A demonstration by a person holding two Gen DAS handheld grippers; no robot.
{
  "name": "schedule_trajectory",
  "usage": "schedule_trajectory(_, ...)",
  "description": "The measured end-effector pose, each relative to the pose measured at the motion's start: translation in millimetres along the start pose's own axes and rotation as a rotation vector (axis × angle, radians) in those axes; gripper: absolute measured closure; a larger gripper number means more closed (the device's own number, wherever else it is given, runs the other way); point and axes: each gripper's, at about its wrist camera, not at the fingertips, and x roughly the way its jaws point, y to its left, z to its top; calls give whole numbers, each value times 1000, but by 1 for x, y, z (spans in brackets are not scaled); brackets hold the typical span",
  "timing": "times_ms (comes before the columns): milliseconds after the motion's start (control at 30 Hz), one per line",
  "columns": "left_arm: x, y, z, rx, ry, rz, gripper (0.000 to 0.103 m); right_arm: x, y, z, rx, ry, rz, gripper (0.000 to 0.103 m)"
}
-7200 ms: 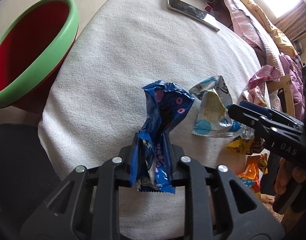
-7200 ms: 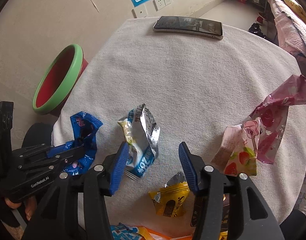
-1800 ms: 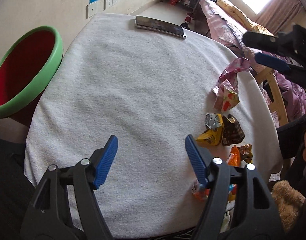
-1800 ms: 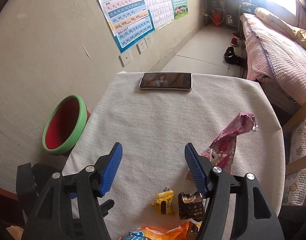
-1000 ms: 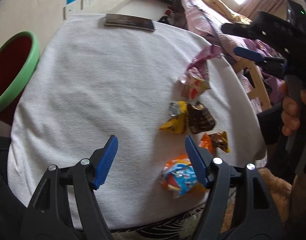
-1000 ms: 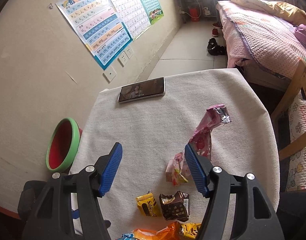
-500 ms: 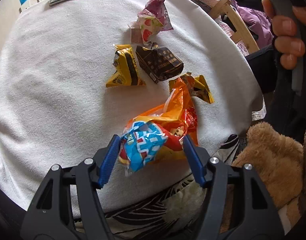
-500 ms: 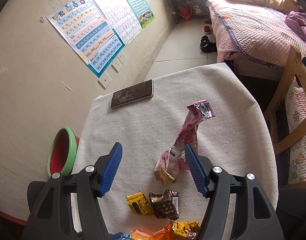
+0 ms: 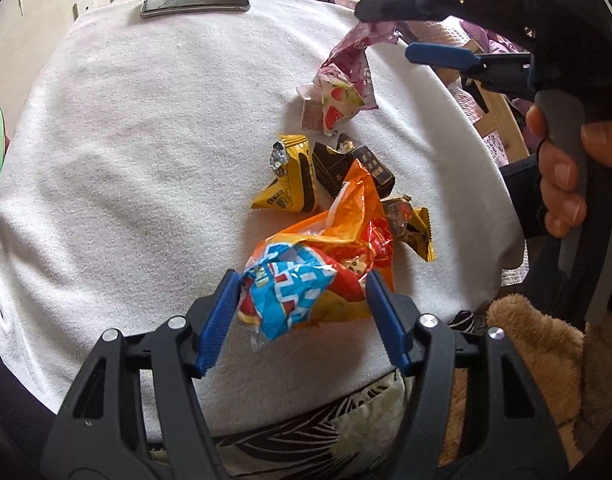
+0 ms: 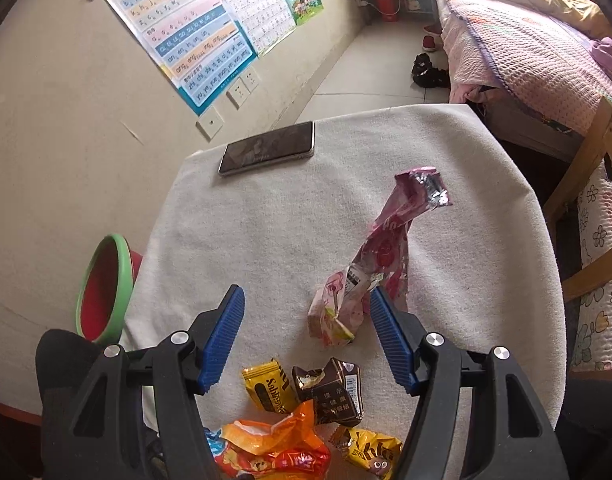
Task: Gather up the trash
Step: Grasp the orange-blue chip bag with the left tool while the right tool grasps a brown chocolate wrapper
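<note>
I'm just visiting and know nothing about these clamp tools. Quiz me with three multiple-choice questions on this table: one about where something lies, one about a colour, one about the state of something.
1. Where does the phone lie?
A. at the far edge of the table
B. inside the basin
C. under the wrappers

2. What colour is the basin's rim?
A. blue
B. green
C. yellow

3. What is between the left gripper's pads?
A. nothing
B. the phone
C. the orange and blue snack bag

Answers:
1 A: the phone rests on the white cloth at its far edge, away from the wrappers.
2 B: the basin beside the table has a green rim and a red inside.
3 C: the left gripper straddles the orange and blue snack bag, pads at its sides.
</note>
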Motion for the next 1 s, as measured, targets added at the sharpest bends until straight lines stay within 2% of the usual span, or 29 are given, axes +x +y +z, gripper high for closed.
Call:
schedule_trajectory(167, -5, 4, 1, -14, -23, 0, 41, 12, 16, -8, -69, 42, 8, 40)
schedule_trajectory(367, -15, 20, 3, -77, -83, 26, 41, 16, 9, -6, -33, 52, 7, 40)
schedule_trajectory(733, -35, 46, 6, -187, -187, 90, 41, 24, 9, -8, -45, 79, -12, 40)
schedule_trajectory(867, -40, 58, 7, -243, -212, 103, 41, 31, 9, -11, -57, 110, -37, 40)
schedule_trajectory(1000, -45, 68, 6, -280, -239, 117, 41, 40, 0, -19, -46, 162, -98, 40)
